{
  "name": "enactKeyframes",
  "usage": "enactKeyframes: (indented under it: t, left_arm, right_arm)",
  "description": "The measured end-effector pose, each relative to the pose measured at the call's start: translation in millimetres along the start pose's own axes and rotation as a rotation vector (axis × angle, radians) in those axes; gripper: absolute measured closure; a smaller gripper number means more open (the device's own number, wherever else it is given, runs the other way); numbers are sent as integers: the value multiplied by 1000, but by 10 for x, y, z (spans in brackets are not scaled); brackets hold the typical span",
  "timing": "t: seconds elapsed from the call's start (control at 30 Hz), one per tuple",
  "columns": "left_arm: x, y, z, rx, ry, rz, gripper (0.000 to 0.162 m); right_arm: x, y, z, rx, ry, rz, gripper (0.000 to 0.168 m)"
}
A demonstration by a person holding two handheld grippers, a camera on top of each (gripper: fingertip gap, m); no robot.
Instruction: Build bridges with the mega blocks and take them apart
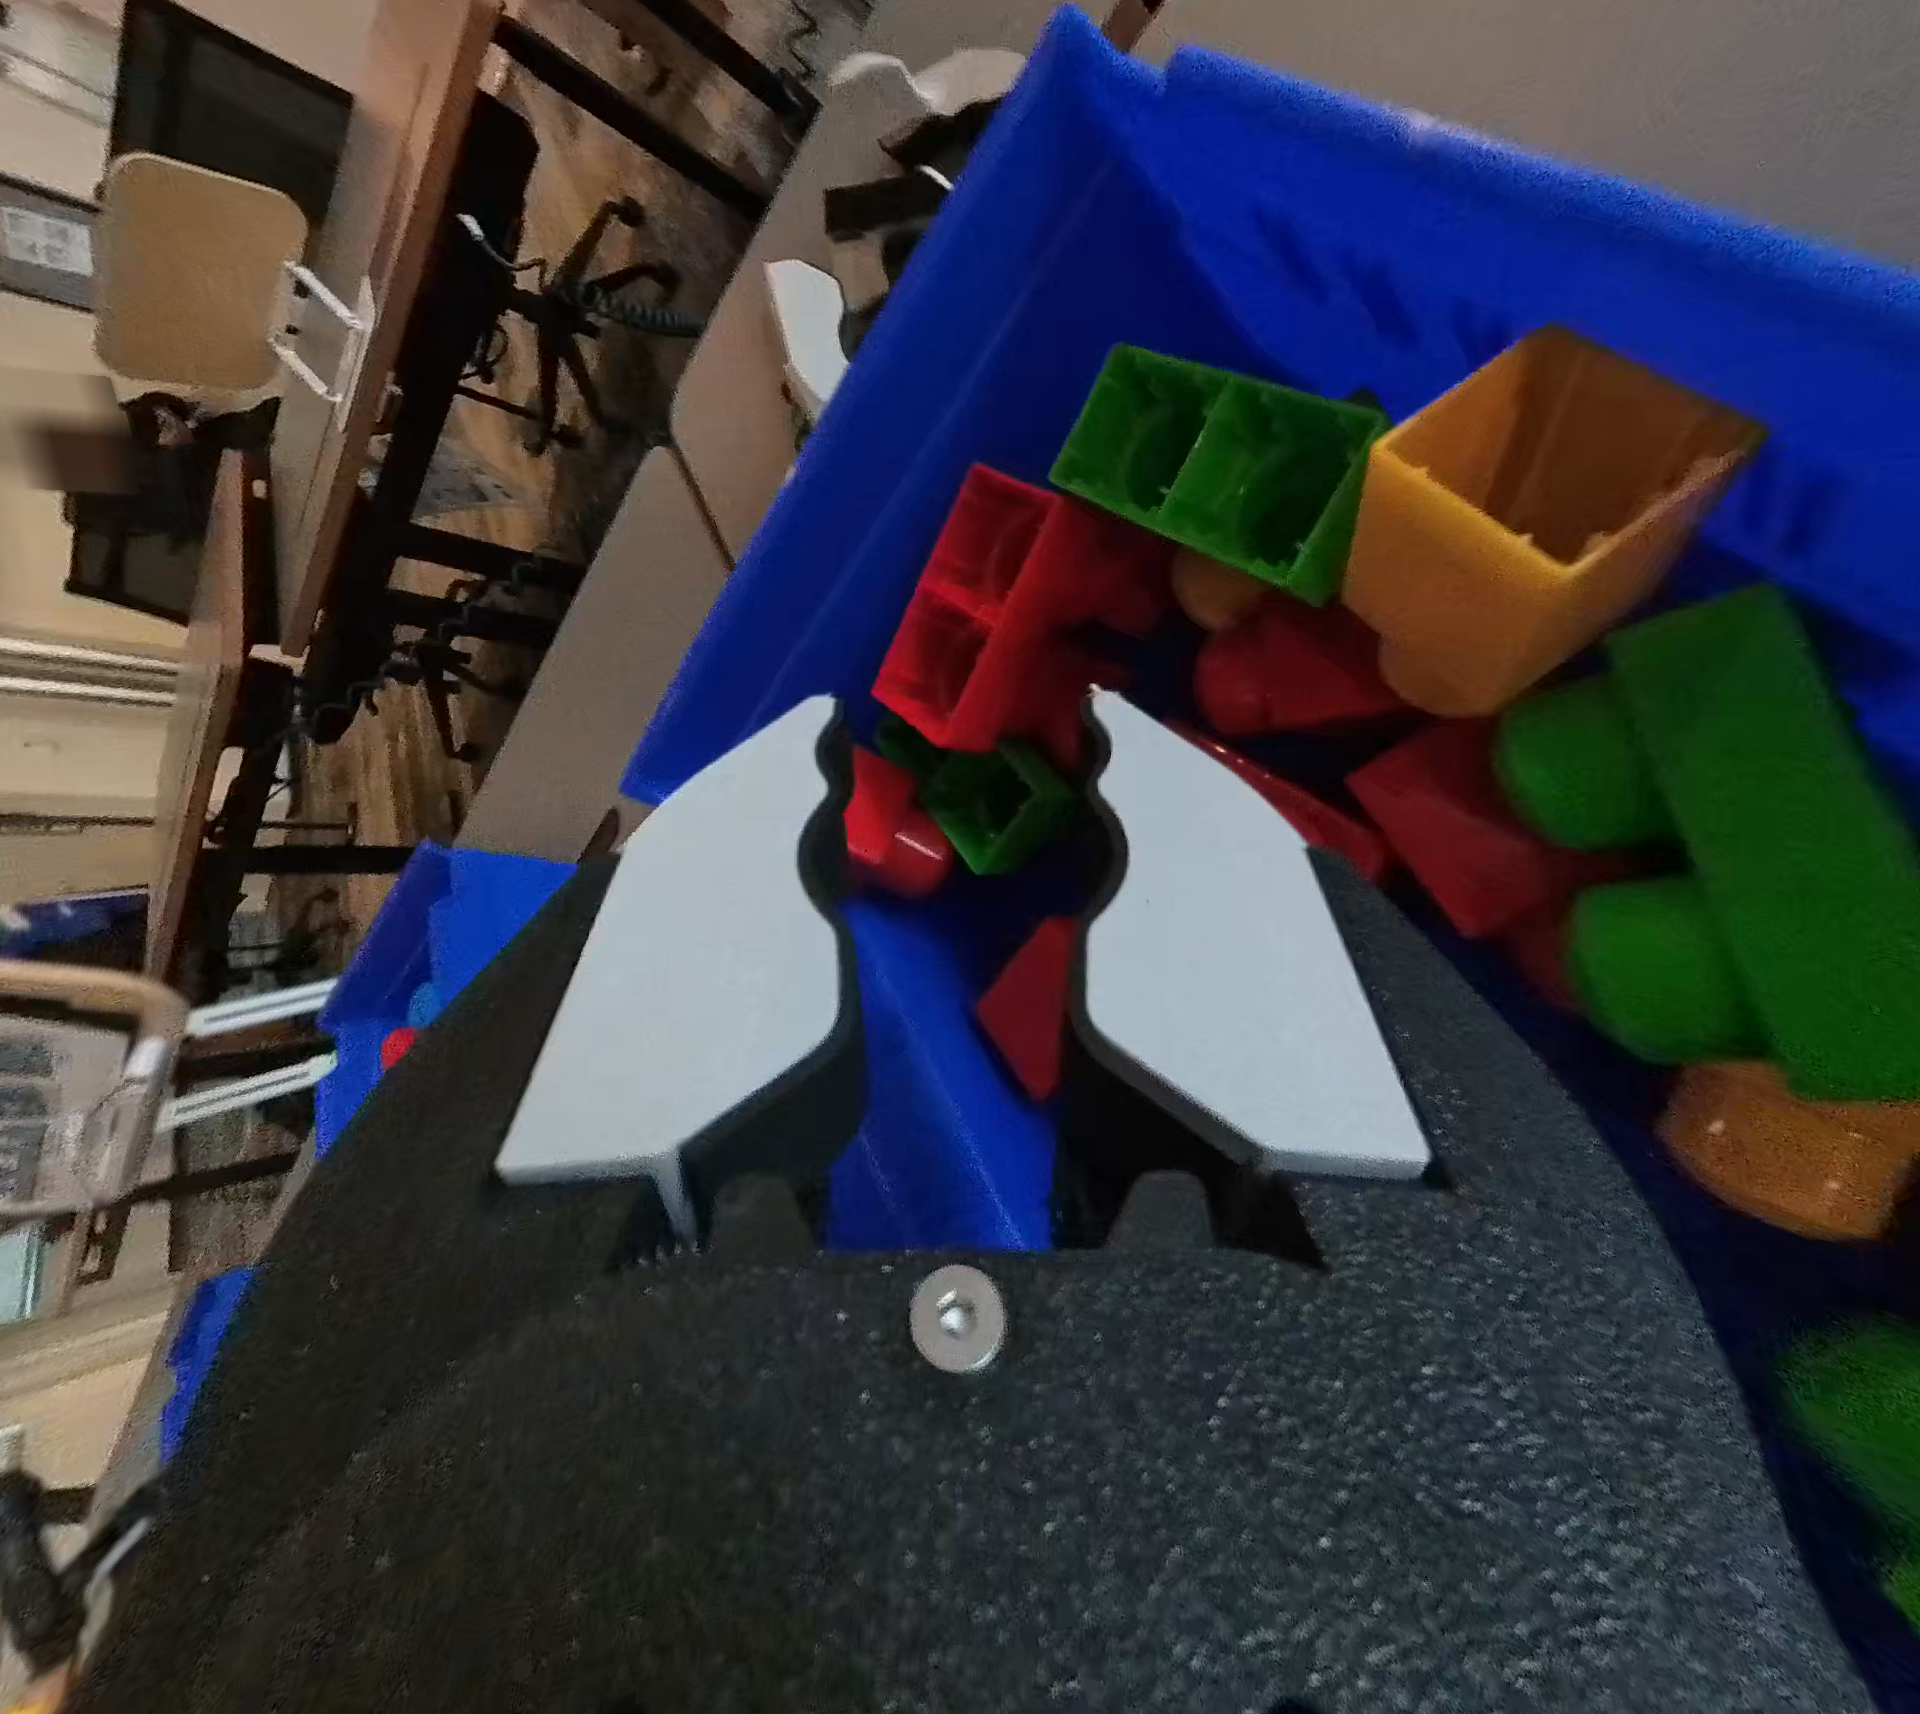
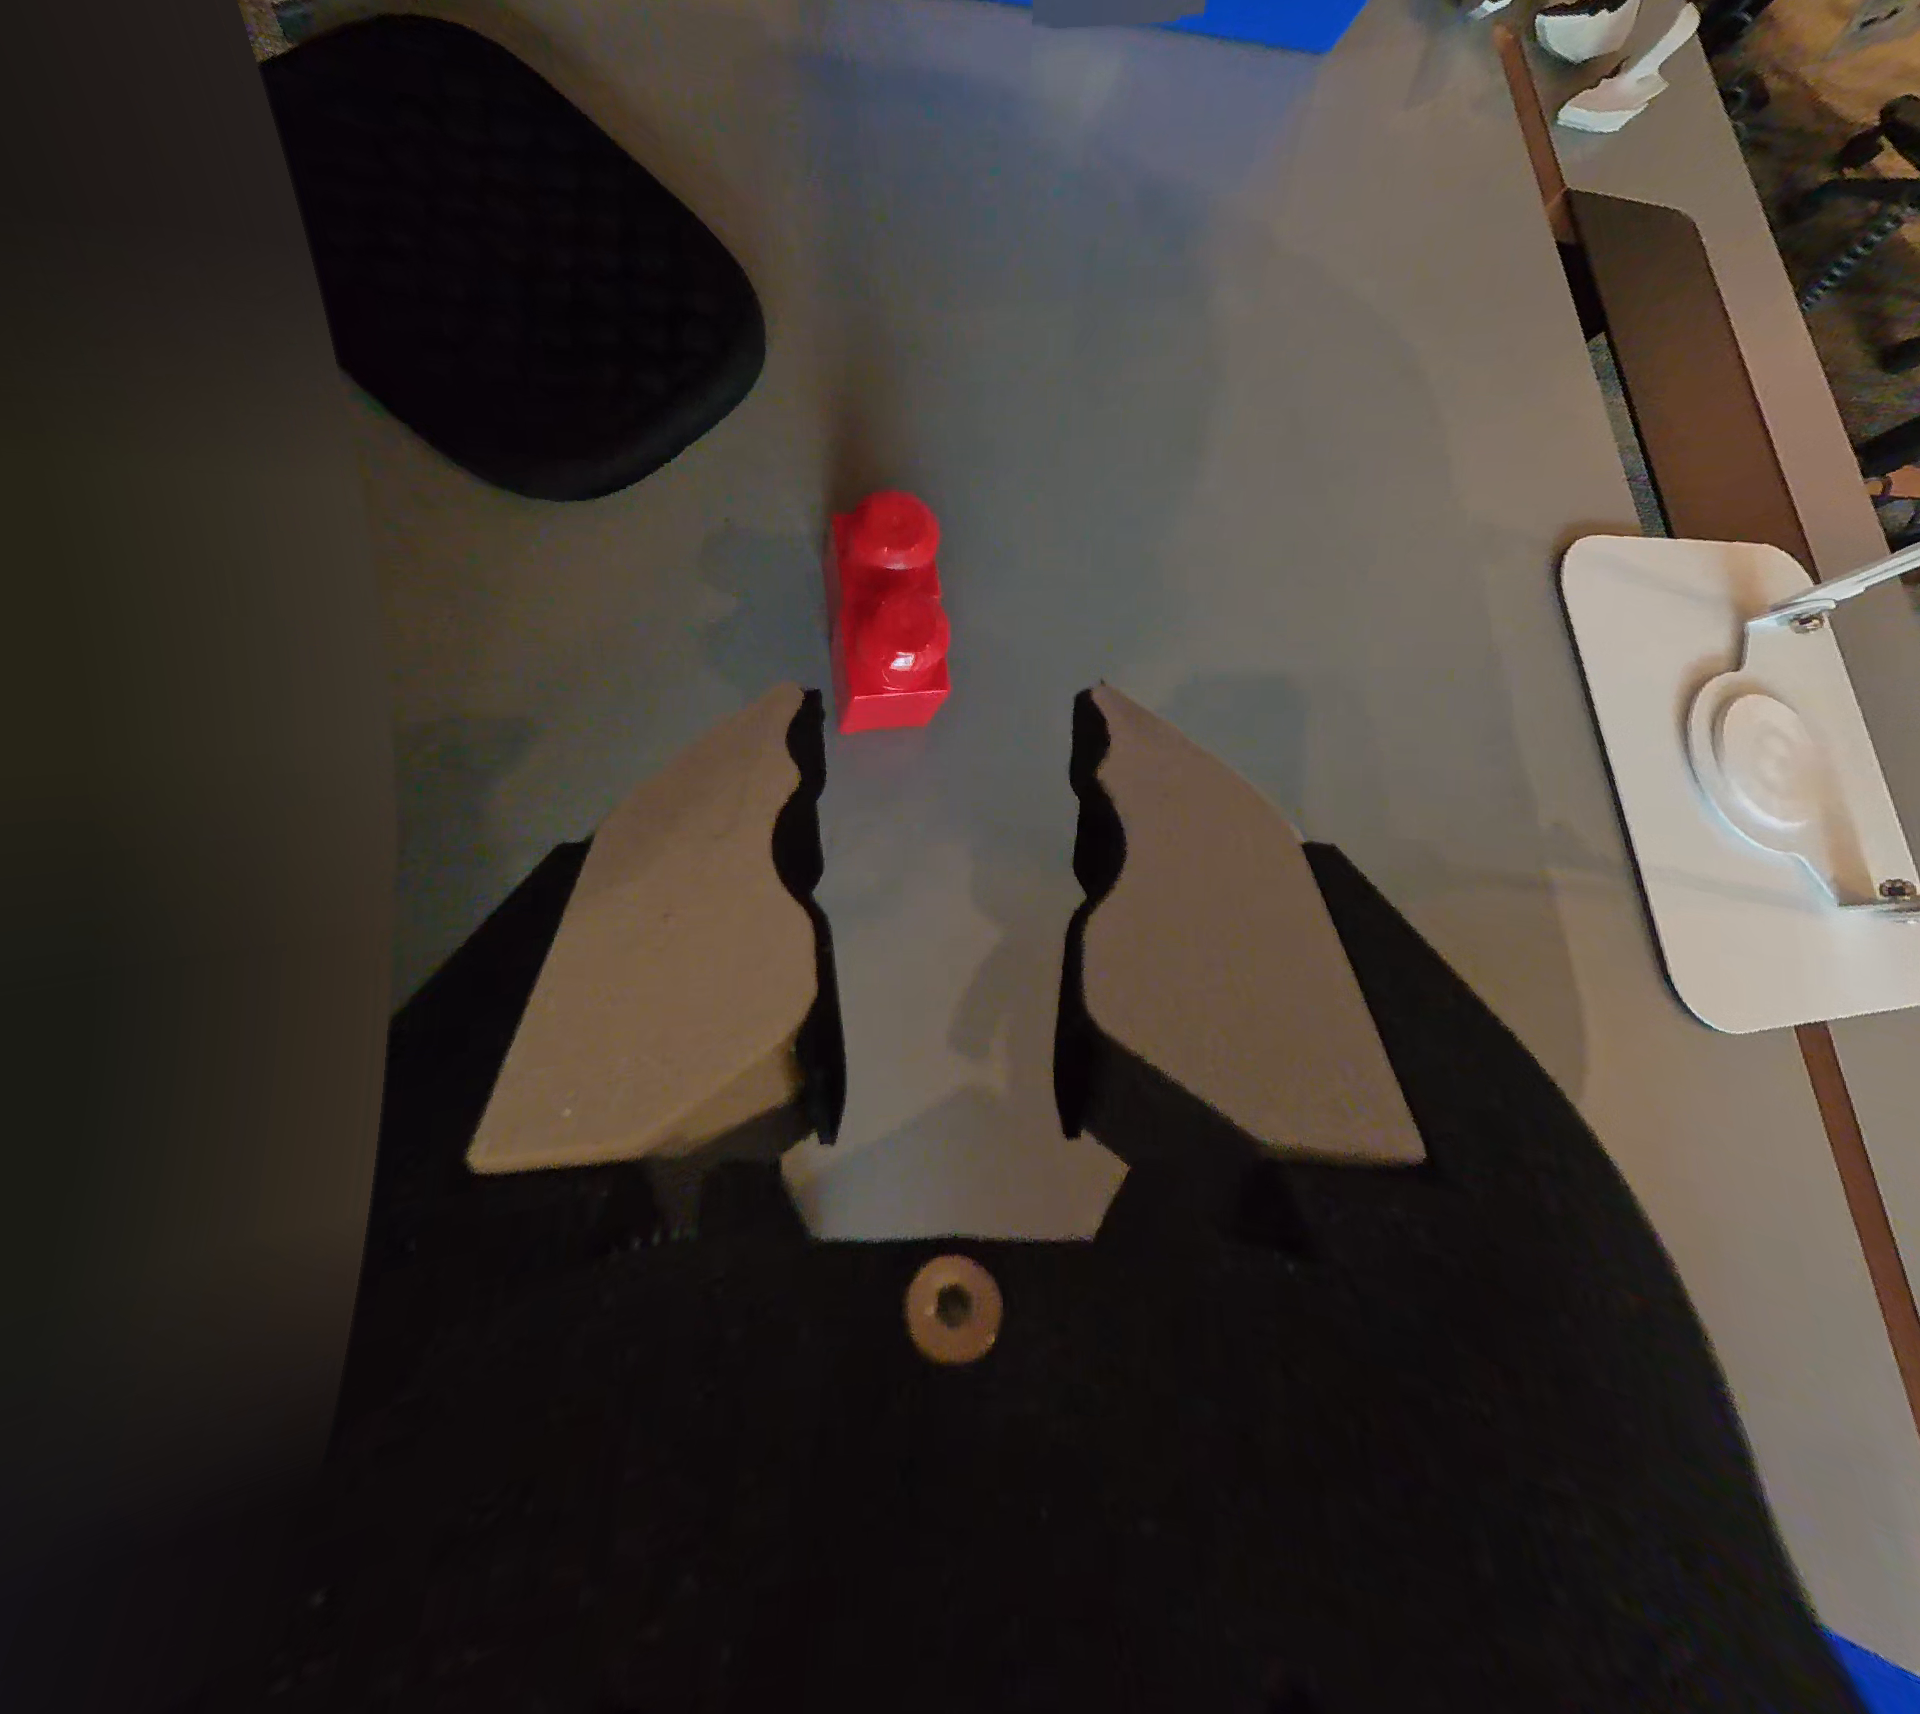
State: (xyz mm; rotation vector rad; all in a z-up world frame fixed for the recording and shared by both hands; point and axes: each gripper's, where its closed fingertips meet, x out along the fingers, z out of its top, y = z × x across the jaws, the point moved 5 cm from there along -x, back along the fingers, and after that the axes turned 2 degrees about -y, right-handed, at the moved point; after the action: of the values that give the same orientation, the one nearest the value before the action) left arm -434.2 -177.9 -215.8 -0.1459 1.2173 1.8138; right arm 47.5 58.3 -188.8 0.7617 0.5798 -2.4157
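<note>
We see the left hand-held gripper (image 1: 961, 734) tipped over the deep blue plastic bin (image 1: 1403, 230), its grey fingers apart with nothing between them. Inside the bin lies a jumble of chunky plastic blocks: a red two-stud block (image 1: 971, 615) lying hollow side up just beyond the fingertips, a small green block (image 1: 997, 807) below it, a green two-cell block (image 1: 1216, 469) and an orange-yellow hollow block (image 1: 1527, 511).

The right hand-held gripper (image 2: 948, 698) hovers over the grey counter (image 2: 1195, 417), fingers spread and empty. A single red two-stud block (image 2: 890, 615) stands studs up on the counter, just ahead of the left fingertip, well apart from the bin at the far edge.
</note>
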Motion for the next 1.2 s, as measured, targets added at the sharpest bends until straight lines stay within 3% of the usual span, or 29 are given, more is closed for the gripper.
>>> enactKeyframes:
  t: [0.27, 0.37, 0.53, 0.67, 0.9, 1.03, 1.2]
  left_arm:
    - [463, -32, -170, 115, 82, -70, 127]
    - [548, -51, -233, 165, 114, -76, 139]
    - [525, -100, -268, 167, 146, -92, 161]
    - [297, -45, -160, 13, 67, -89, 160]
    - [-466, -259, 539, -160, -271, -146, 161]
    - [-919, -671, 1080, -94, -478, -213, 161]
    - [-1320, -1314, 1650, 15, -619, -330, 161]
  right_arm:
    - [0, -26, -49, 19, 15, -11, 123]
    - [-3, -31, -69, 25, 20, -16, 123]
    - [-10, -35, -84, 29, 25, -18, 122]
    - [12, -9, -76, 22, 25, -6, 122]
    - [117, 55, 38, -27, -4, 34, 123]
    - [147, 61, 216, -94, -63, 40, 123]
    - [181, 6, 523, -197, -154, -2, 122]
